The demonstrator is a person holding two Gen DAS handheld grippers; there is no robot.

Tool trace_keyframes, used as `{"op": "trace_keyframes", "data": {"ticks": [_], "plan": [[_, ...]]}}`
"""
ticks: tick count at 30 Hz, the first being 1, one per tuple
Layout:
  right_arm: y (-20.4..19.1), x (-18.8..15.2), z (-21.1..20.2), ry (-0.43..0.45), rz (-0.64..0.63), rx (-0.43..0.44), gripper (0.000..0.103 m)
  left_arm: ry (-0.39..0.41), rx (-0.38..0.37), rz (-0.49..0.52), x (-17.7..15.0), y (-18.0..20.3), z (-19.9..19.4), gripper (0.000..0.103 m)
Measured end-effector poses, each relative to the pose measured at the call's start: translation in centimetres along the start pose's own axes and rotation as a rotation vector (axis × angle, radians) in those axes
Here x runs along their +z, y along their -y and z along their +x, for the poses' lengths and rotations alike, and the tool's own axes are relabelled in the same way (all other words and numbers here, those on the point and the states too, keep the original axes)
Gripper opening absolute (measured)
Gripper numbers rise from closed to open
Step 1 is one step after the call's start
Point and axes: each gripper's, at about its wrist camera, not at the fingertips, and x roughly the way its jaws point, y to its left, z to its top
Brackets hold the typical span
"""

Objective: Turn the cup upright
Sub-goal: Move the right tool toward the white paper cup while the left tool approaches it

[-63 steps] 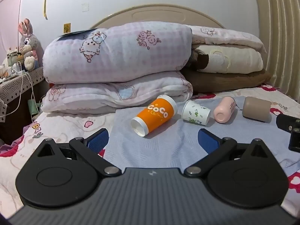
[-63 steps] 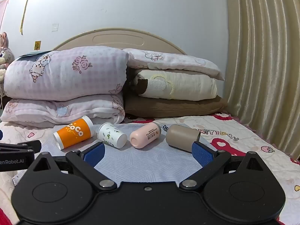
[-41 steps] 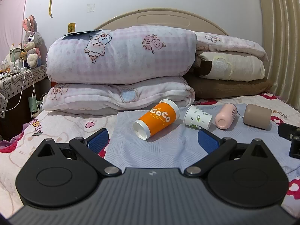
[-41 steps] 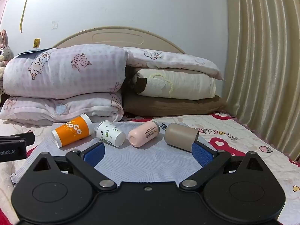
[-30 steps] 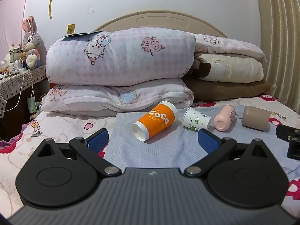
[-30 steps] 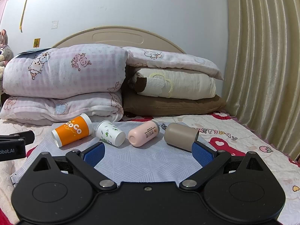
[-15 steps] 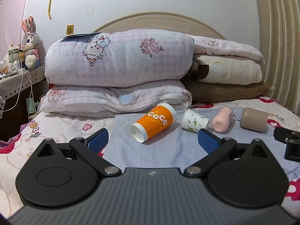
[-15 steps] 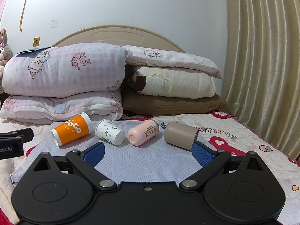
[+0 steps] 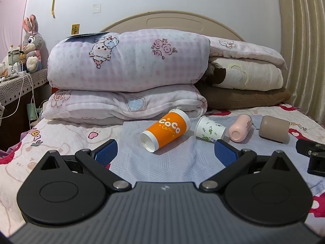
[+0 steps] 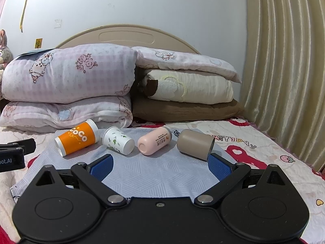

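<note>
Both claws hang low over the bed, empty, with their blue pads spread wide apart; the left claw (image 9: 165, 152) points at the near edge of the pale blue cloth (image 9: 172, 162), and the right claw (image 10: 160, 167) points at the same cloth (image 10: 158, 172) from further along it; each claw shows at the edge of the other's view as a black block.

Four cups lie on their sides in a row across the far part of the cloth, none touched by either claw; the orange cup (image 9: 166, 130) lies just ahead of the left claw, between the lines of its two pads, its white-rimmed end turned toward the camera and its far end near the folded pink quilts (image 9: 126, 81); beside it, toward the right claw, lies the white leaf-print cup (image 9: 210, 130), close to the left claw's right pad in that view; next comes the pink cup (image 9: 240, 128), then the tan cup (image 9: 274, 129) at the end of the row.

From the right wrist the tan cup (image 10: 195, 143) lies just beyond that claw's right pad, the pink cup (image 10: 154, 141) and the white leaf-print cup (image 10: 118, 140) sit ahead between the pads, and the orange cup (image 10: 77, 138) lies off toward the left claw; behind the row of cups, cream and brown bedding (image 10: 189, 93) is stacked beside the quilts, against the headboard (image 10: 126, 34).
</note>
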Motion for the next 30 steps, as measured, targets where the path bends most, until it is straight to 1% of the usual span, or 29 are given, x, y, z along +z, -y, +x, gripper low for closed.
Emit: {"op": "trace_keyframes", "data": {"ticks": [6, 11, 13, 17, 20, 23, 26, 28, 30], "plan": [[0.0, 0.0, 0.0, -0.001, 0.000, 0.001, 0.101, -0.006, -0.006, 0.001, 0.0, 0.1, 0.1, 0.103], [0.1, 0.4, -0.3, -0.006, -0.003, 0.024, 0.101, -0.023, -0.037, -0.010, 0.4, -0.2, 0.2, 0.103], [0.0, 1.2, -0.3, -0.025, -0.026, 0.061, 0.101, -0.038, -0.056, -0.014, 1.0, -0.3, 0.4, 0.103], [0.1, 3.1, -0.5, -0.005, -0.105, 0.153, 0.101, -0.059, -0.099, -0.011, 2.7, -0.6, 0.9, 0.103], [0.1, 4.5, 0.1, 0.005, -0.157, 0.213, 0.101, -0.063, -0.116, -0.004, 3.9, -0.8, 1.2, 0.103], [0.1, 6.0, 1.6, -0.002, -0.223, 0.270, 0.101, -0.087, -0.135, 0.009, 5.1, -0.9, 2.3, 0.103], [-0.1, 7.2, 3.6, -0.013, -0.283, 0.334, 0.101, -0.130, -0.153, 0.002, 6.4, -0.8, 4.2, 0.103], [-0.2, 7.7, 5.2, -0.016, -0.317, 0.368, 0.101, -0.179, -0.169, -0.017, 7.2, -0.7, 6.0, 0.103], [-0.3, 8.0, 6.9, 0.000, -0.310, 0.372, 0.101, -0.209, -0.196, -0.055, 7.7, -0.5, 7.6, 0.103]]}}
